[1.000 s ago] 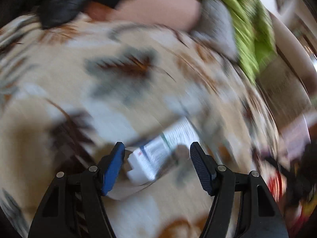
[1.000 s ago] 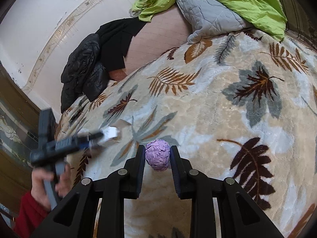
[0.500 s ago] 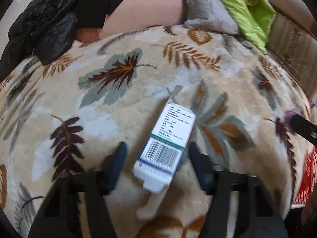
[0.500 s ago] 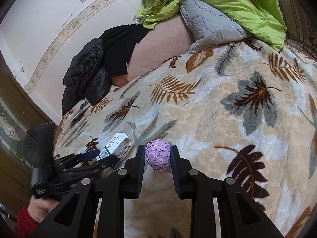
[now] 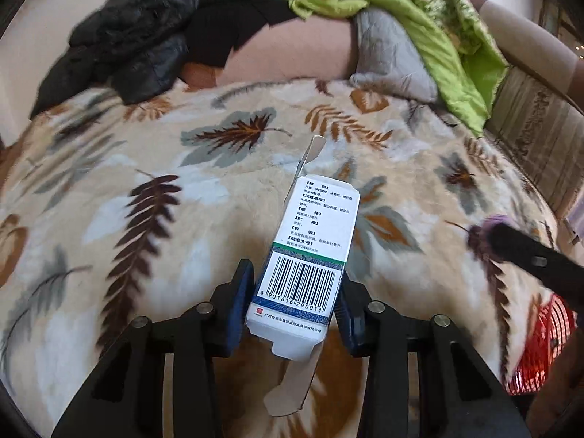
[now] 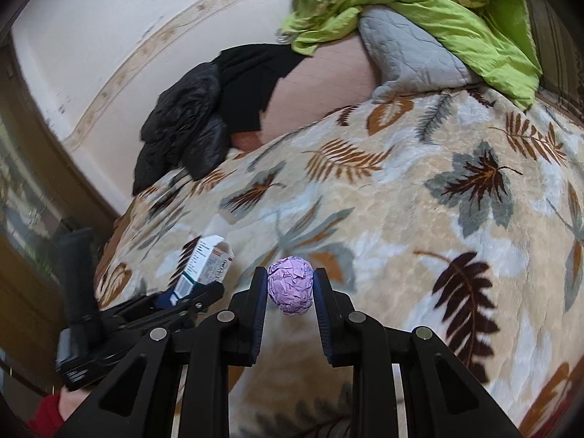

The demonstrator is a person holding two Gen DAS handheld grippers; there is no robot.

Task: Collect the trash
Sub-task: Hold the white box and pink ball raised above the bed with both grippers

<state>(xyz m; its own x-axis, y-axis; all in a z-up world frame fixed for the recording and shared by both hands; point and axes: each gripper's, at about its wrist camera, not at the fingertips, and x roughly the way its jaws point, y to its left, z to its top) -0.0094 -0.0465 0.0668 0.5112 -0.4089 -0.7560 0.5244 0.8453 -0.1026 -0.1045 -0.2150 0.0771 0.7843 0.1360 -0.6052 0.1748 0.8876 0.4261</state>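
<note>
A white medicine box (image 5: 310, 241) with a barcode and open flaps sits between the blue pads of my left gripper (image 5: 295, 284). Its jaws are closing, and both pads press the box's sides. The right wrist view shows the same box (image 6: 204, 266) raised off the blanket, held in the left gripper (image 6: 182, 297). My right gripper (image 6: 290, 277) is shut on a crumpled purple paper ball (image 6: 291, 288), held just above the blanket. In the left wrist view the right gripper (image 5: 511, 244) and the ball (image 5: 487, 222) appear blurred at the right.
A leaf-patterned blanket (image 5: 146, 219) covers the bed. Black jackets (image 5: 127, 54) lie at the far left, with a grey pillow (image 5: 390, 58) and a green quilt (image 5: 438, 36) at the far right. A red mesh thing (image 5: 540, 346) shows at the lower right.
The left gripper's jaws closed onto the box, which lay loose between them, and lifted it off the blanket. The right gripper drifted slightly, with the purple ball held throughout.
</note>
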